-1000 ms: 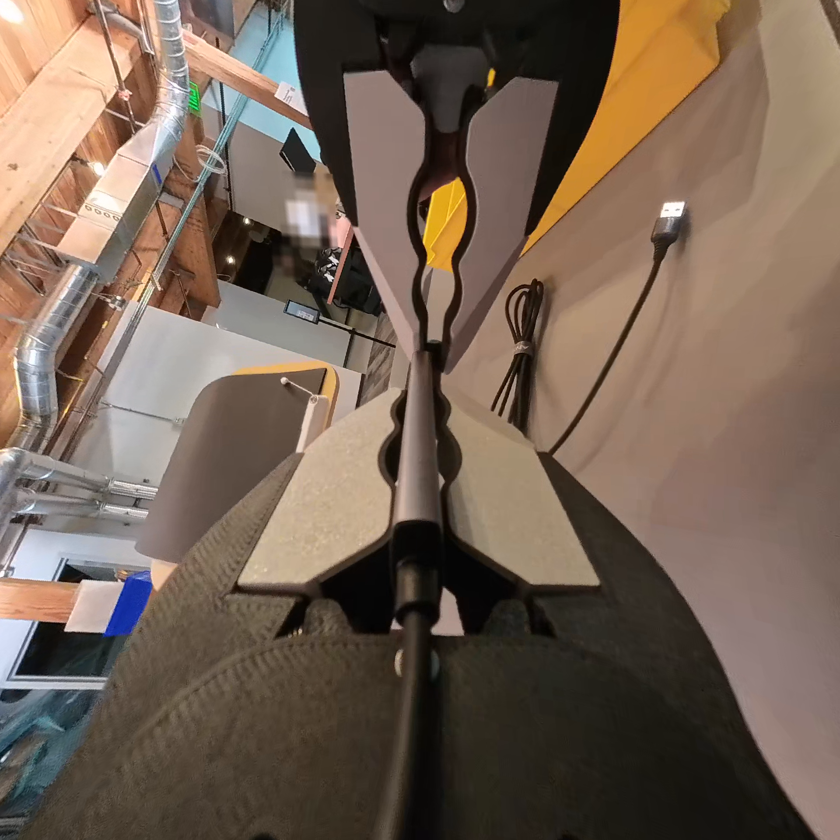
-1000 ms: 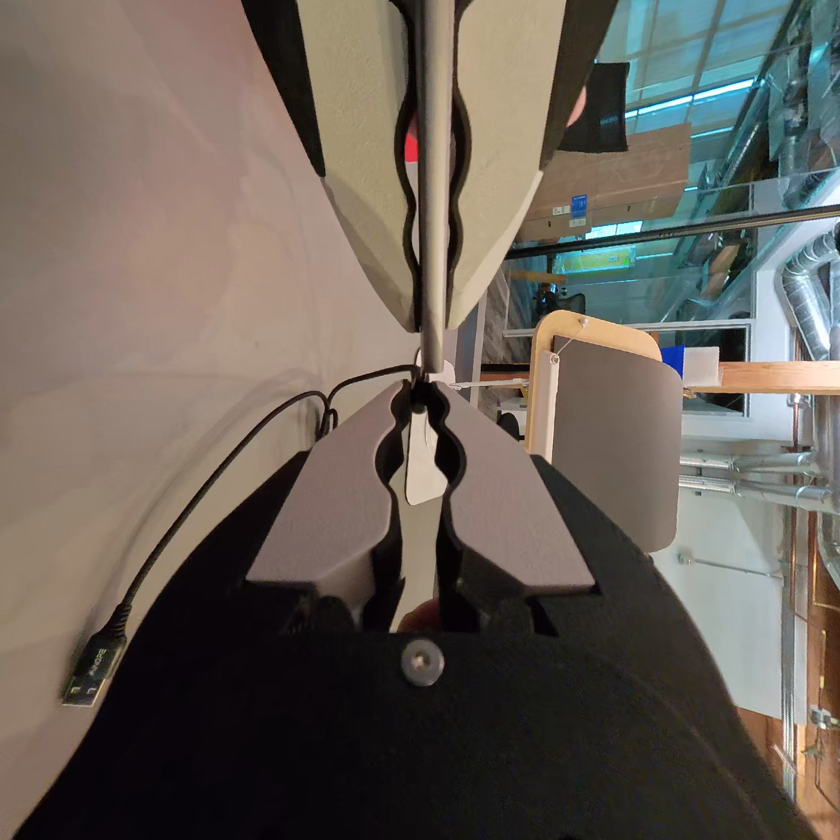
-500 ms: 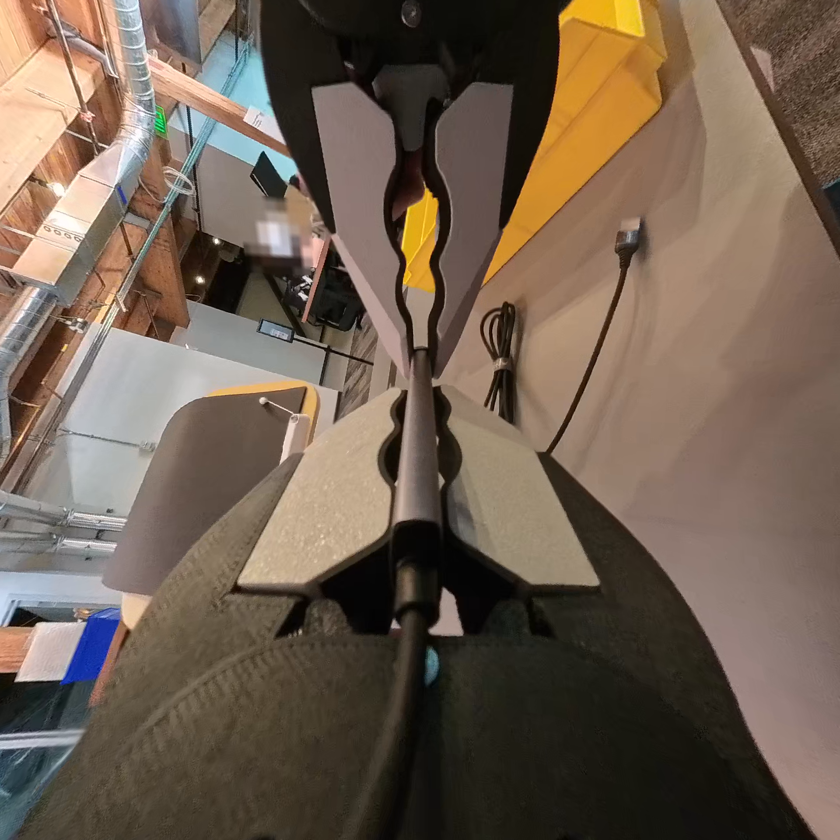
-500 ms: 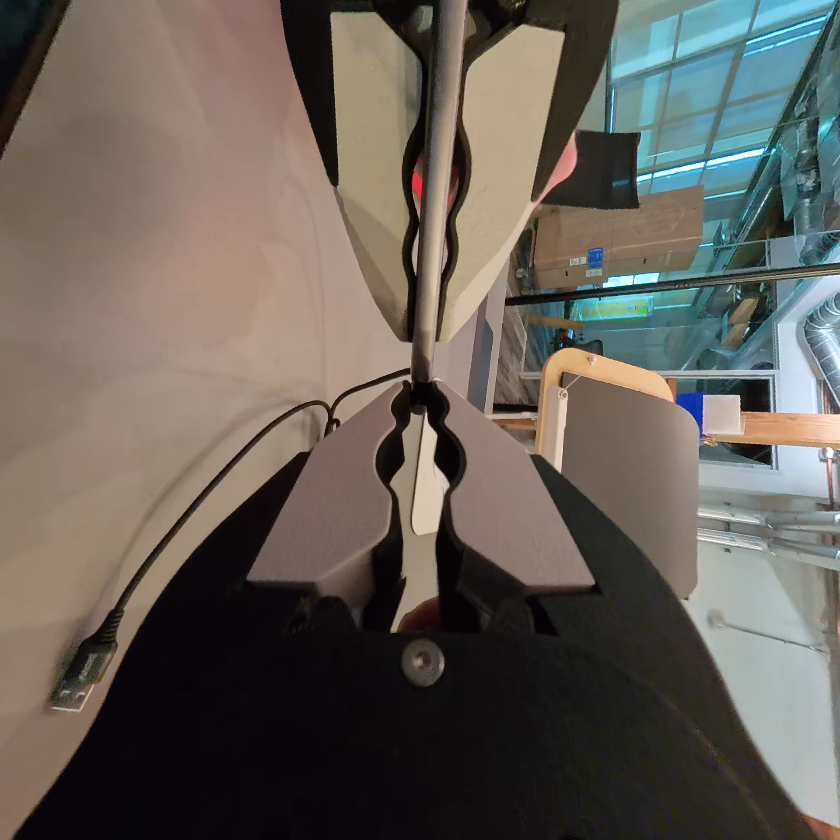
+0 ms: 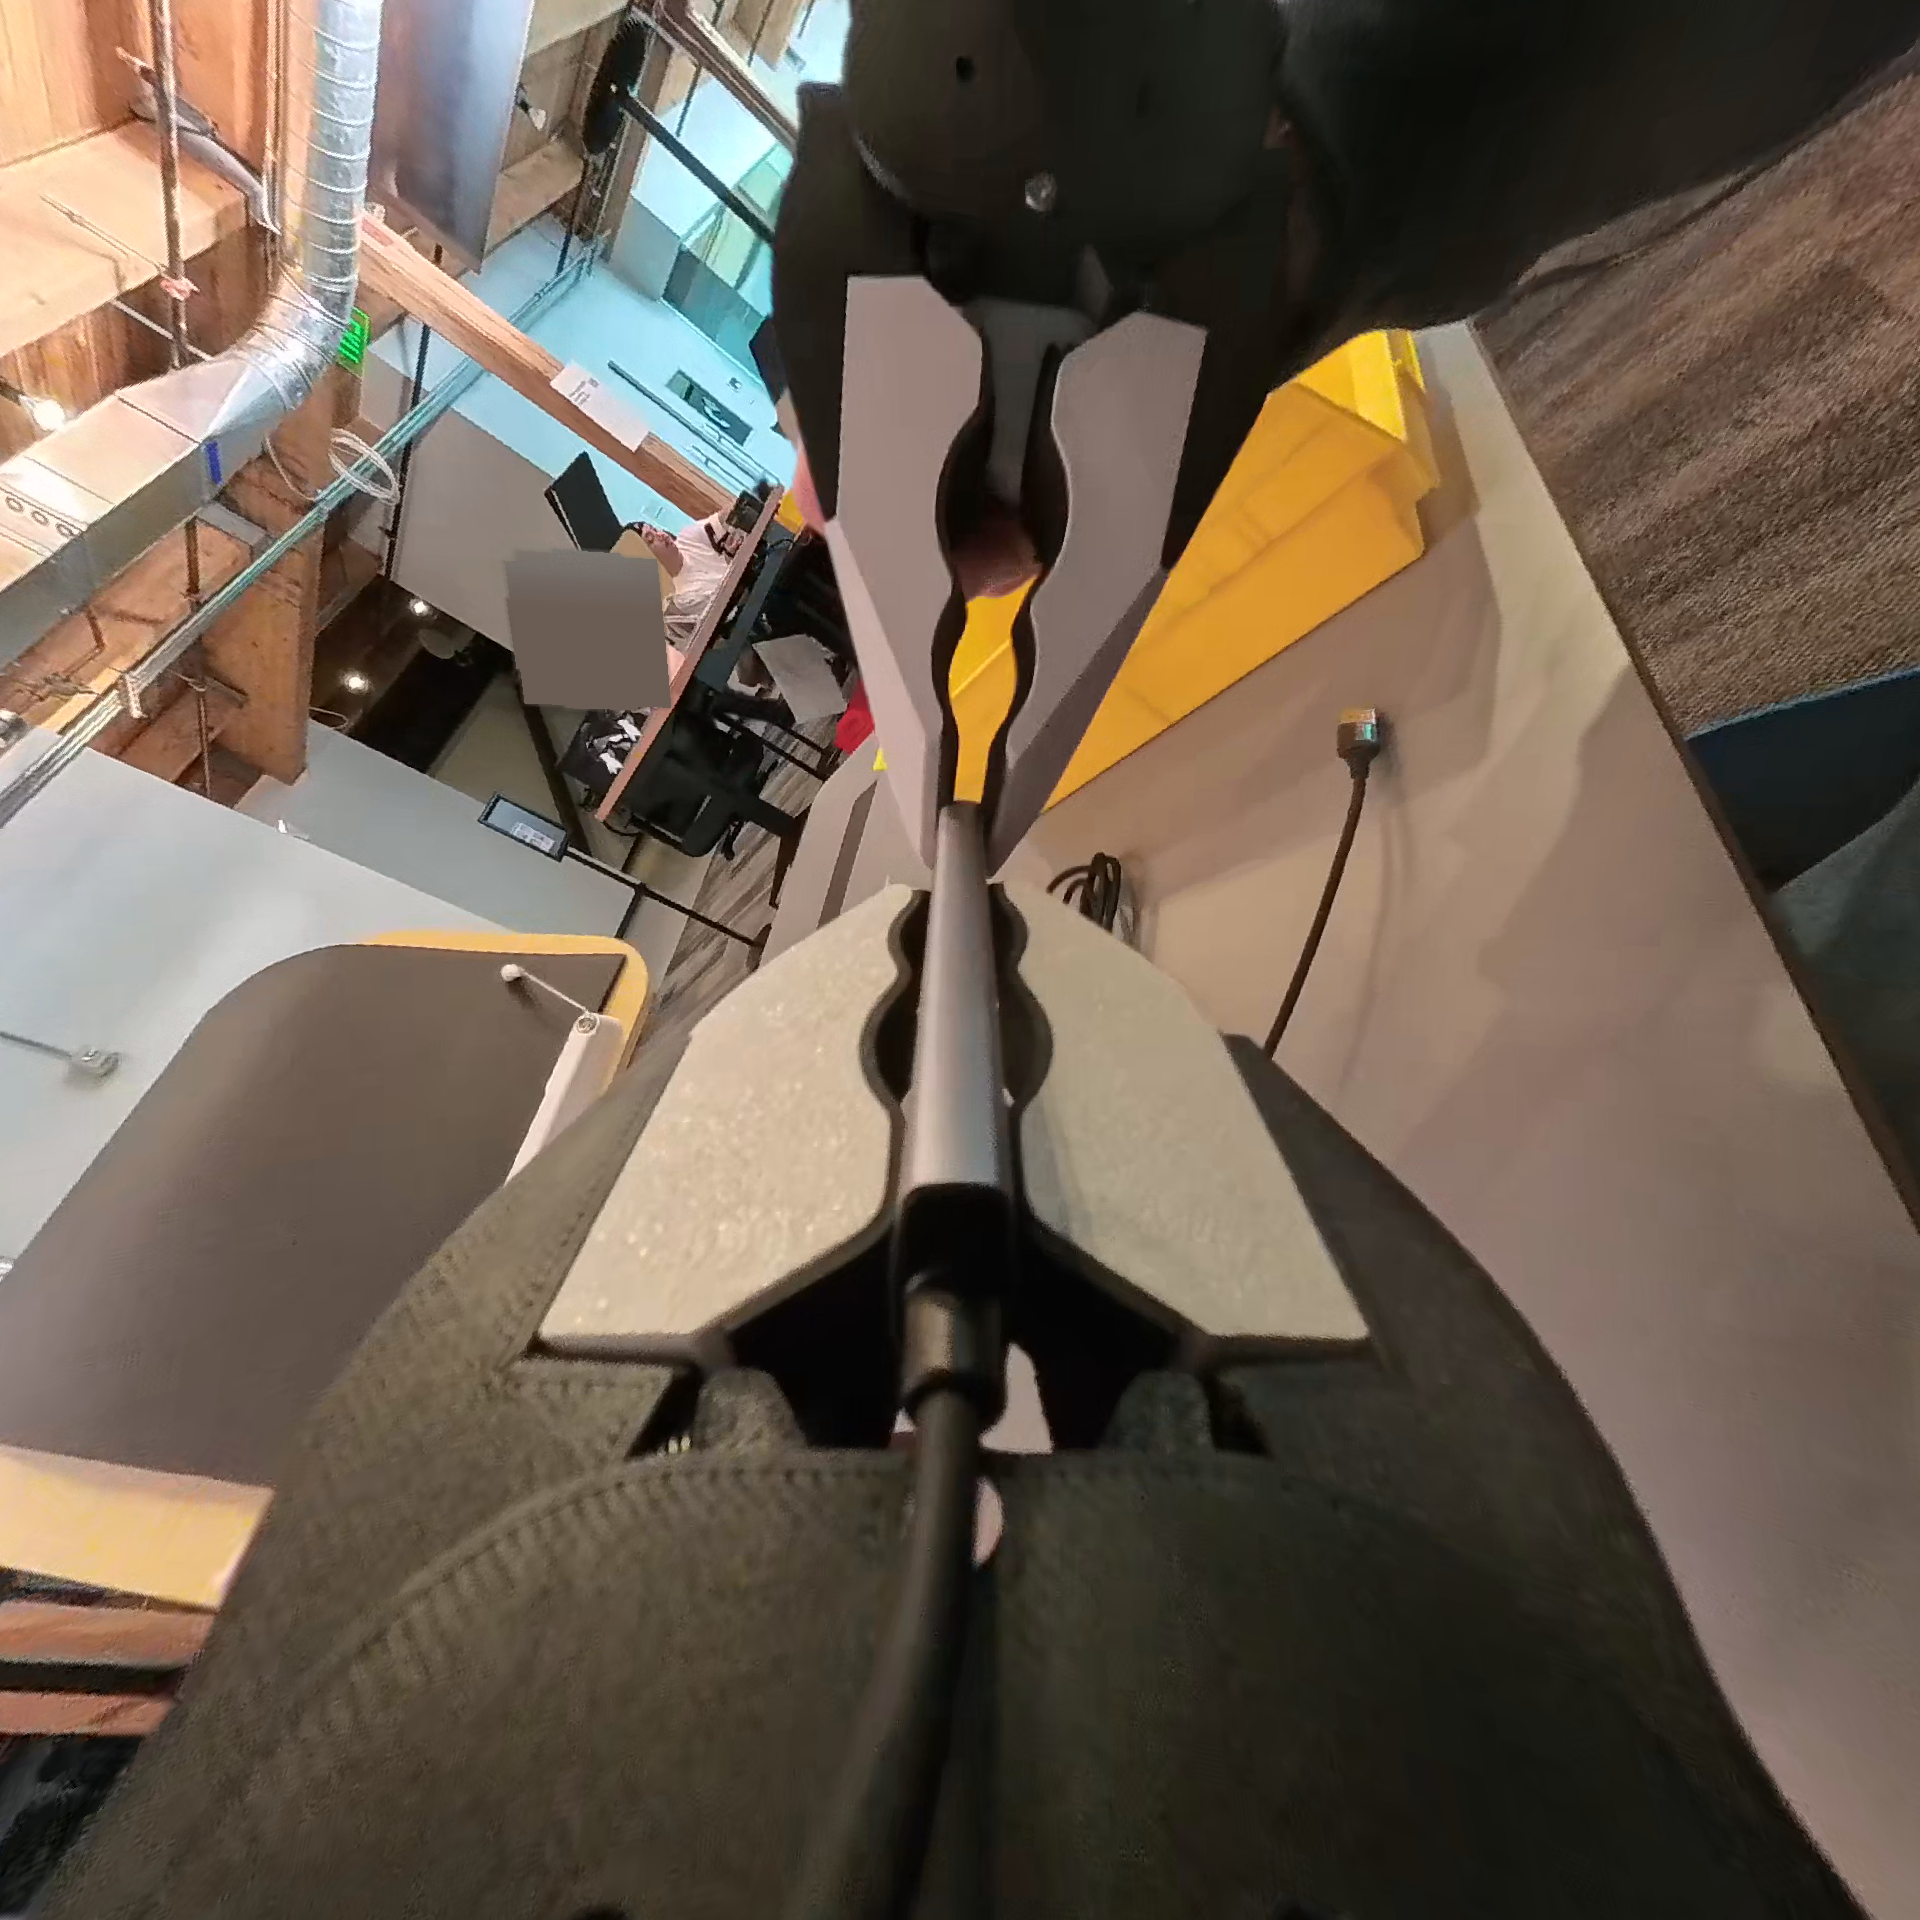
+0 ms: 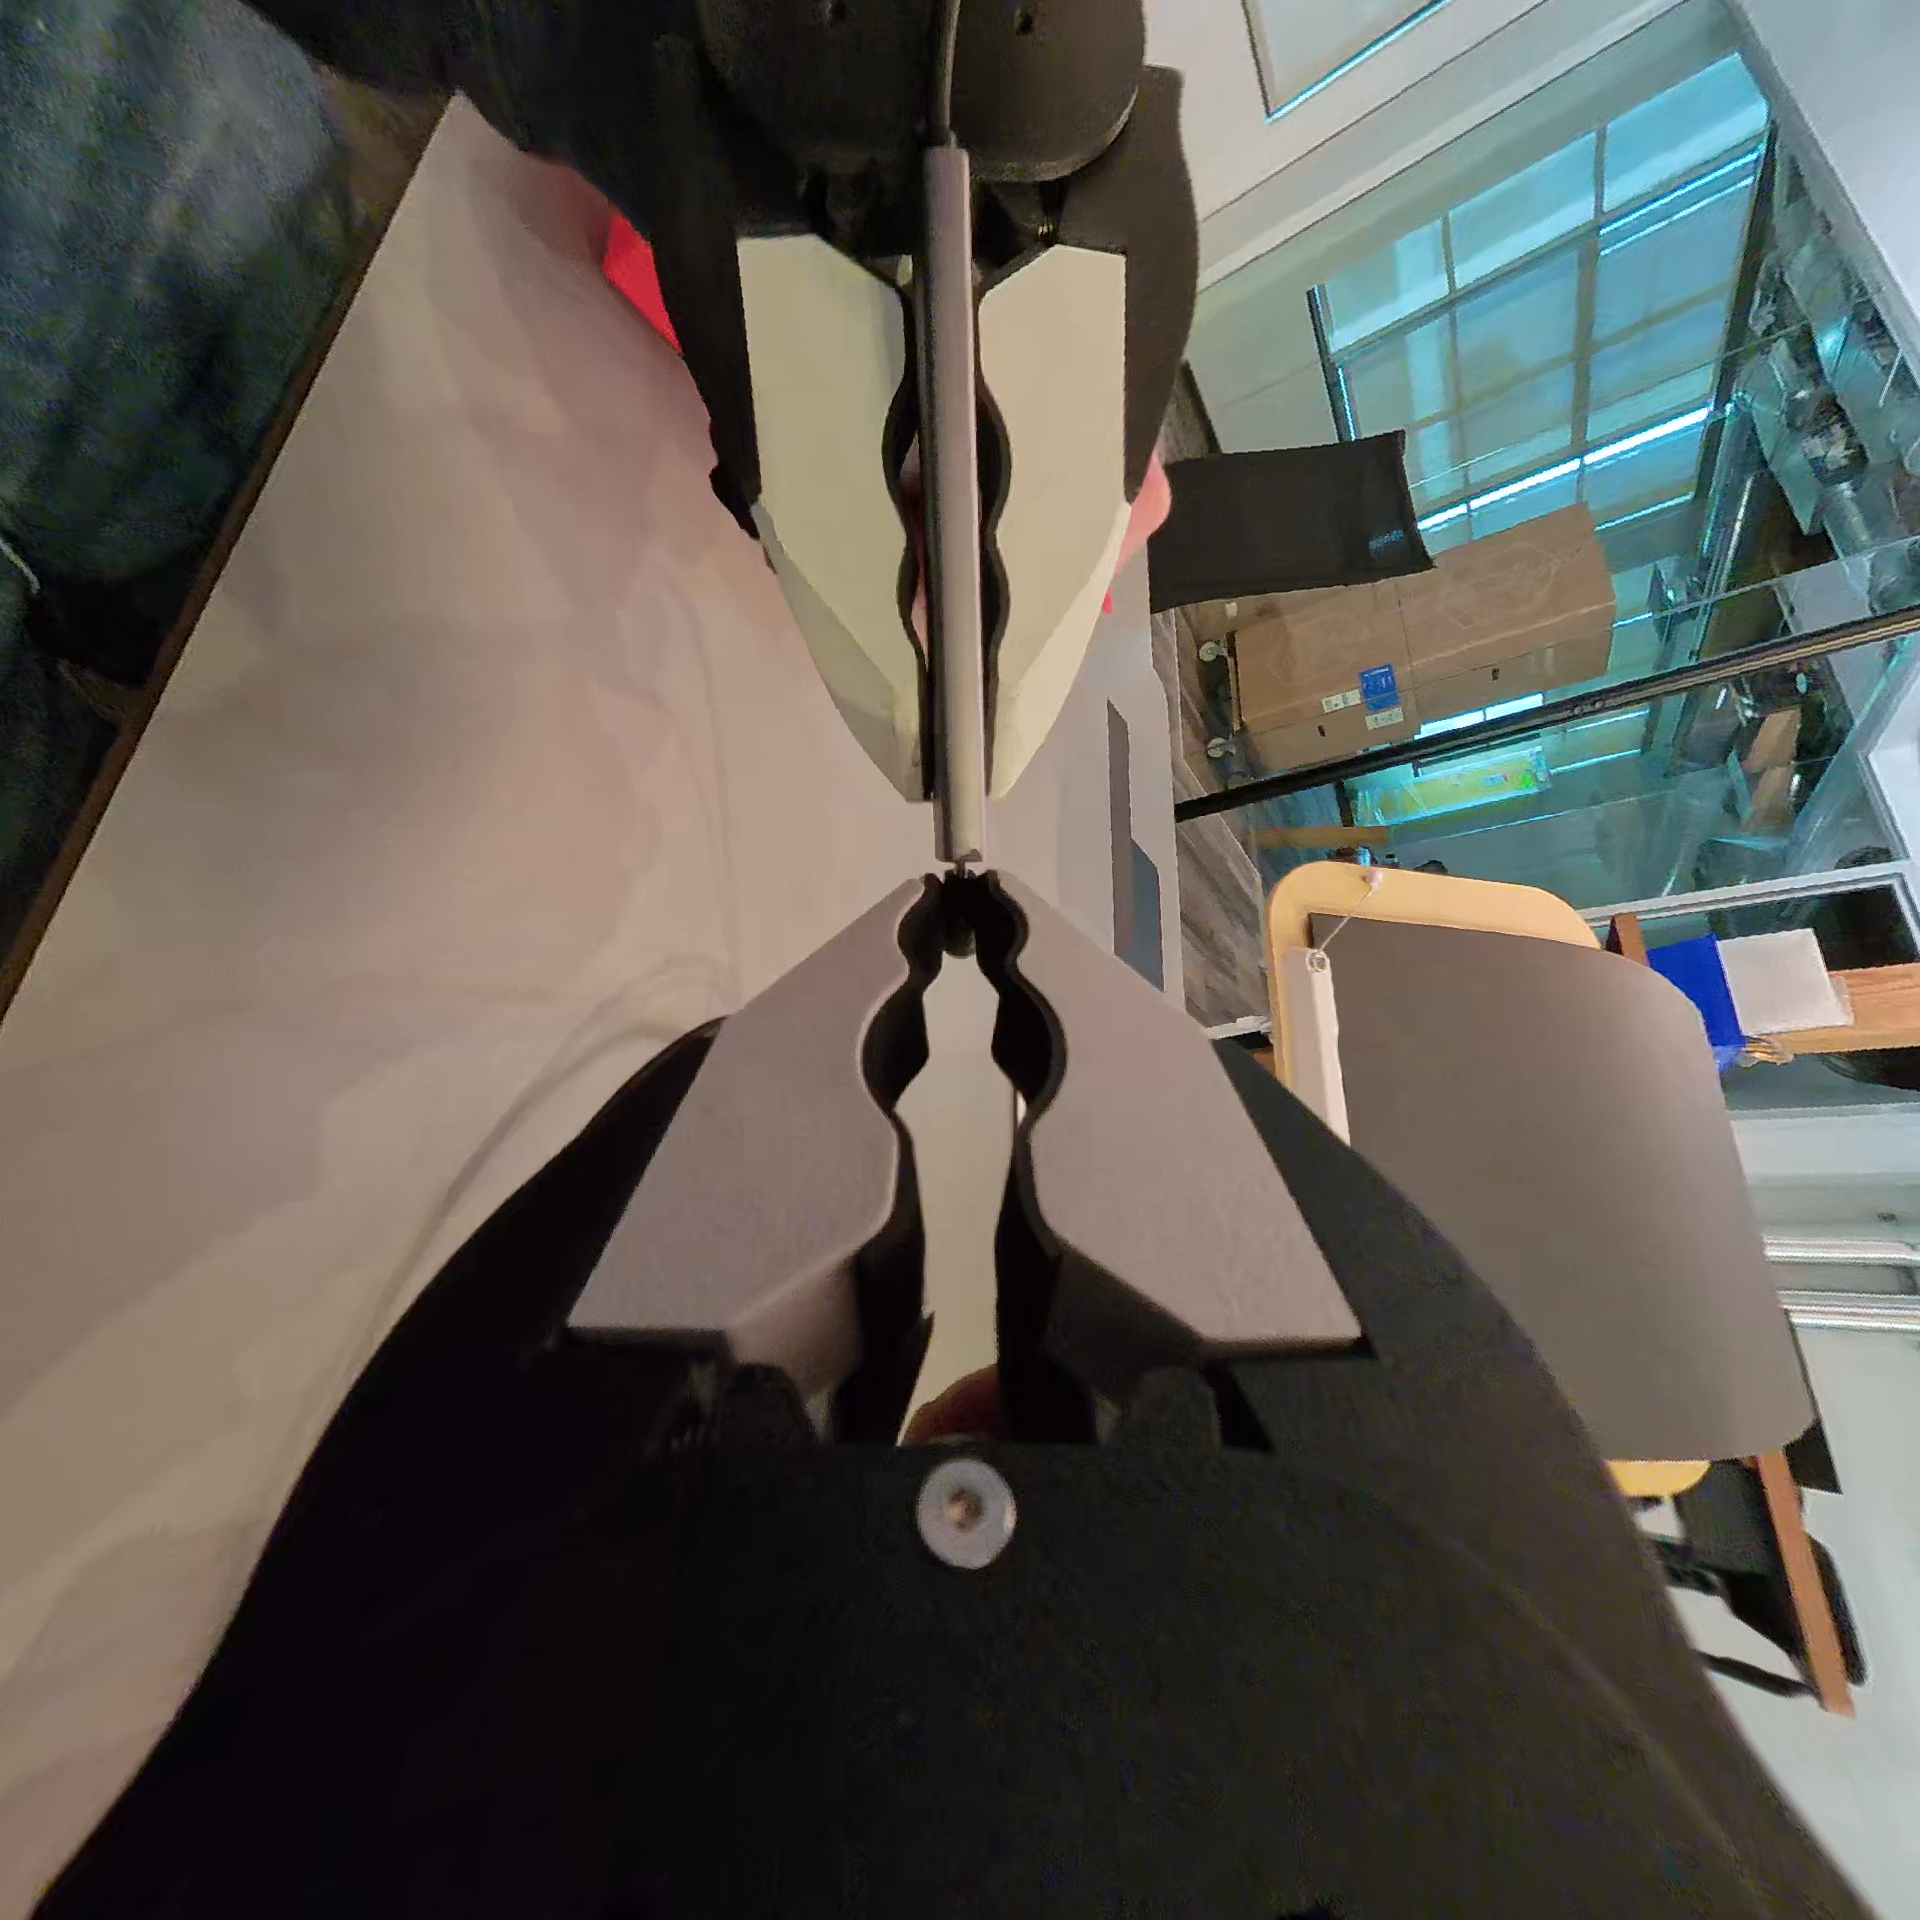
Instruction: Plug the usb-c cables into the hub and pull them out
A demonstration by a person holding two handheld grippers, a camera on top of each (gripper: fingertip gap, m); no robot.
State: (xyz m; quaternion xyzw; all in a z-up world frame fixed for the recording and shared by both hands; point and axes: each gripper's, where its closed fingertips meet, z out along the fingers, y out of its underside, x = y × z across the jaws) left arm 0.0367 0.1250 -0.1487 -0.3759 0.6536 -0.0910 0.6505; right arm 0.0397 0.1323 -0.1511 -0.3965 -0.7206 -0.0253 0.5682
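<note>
While both grippers are raised above the pale table (image 5: 1475,1039), the items stand as follows.

Hub (image 5: 951,1049): slim dark-grey bar, clamped between the fingers of the left gripper (image 5: 961,914). Its long axis runs straight along the fingers, and its free end points away at the right gripper (image 5: 971,800). It looks rigid, light and smooth-skinned, so it is best held by its flat sides, as it is now. Its own black lead (image 5: 925,1558) trails back under the gripper.

USB-C plug (image 6: 958,902): small and dark, pinched at the very tips of the closed right gripper (image 6: 958,883). It faces the hub's end (image 6: 958,821) on one line, just beside it; whether it is seated cannot be told. The plug is short with little to grip, so it probably slips easily.

Spare cable (image 5: 1320,883): limp, lying on the table at far right, its plug (image 5: 1356,732) pointing away.
</note>
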